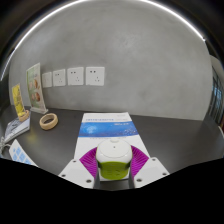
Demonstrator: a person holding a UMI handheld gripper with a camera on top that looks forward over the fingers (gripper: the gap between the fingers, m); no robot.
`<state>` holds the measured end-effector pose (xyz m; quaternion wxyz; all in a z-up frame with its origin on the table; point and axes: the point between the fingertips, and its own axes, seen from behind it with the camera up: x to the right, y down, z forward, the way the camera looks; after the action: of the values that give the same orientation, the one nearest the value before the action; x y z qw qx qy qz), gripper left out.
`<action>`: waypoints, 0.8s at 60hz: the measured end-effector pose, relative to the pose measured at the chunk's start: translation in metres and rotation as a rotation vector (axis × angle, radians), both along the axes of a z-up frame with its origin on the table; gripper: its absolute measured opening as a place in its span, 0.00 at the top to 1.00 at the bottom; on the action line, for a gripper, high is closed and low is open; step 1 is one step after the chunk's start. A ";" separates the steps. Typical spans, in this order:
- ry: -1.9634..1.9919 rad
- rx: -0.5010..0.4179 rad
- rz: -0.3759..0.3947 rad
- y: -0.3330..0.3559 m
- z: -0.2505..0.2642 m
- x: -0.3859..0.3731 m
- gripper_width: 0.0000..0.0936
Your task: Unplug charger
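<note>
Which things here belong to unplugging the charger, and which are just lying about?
Job:
charger, gripped between the gripper fingers
wall sockets

Lying about:
tape roll
blue-and-white sheet
leaflets leaning on the wall

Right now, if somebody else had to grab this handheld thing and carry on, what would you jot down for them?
Gripper: the fingers are shut on a white and green charger, held over the dark table.
Sockets: the wall outlets sit beyond the fingers, well away from the charger, with nothing visibly plugged into them.
Done: the charger looks already free of the wall.
Left: probably just set it down, perhaps near the blue and white sheet.
</note>
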<state>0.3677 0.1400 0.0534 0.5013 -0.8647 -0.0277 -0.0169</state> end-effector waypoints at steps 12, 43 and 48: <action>-0.016 -0.020 0.099 0.032 -0.007 -0.013 0.44; 0.007 0.044 -0.040 -0.036 0.027 -0.024 0.10; -0.003 0.071 -0.091 -0.079 0.042 -0.037 0.10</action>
<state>0.3309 0.0614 0.0952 0.5305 -0.8466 0.0113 -0.0420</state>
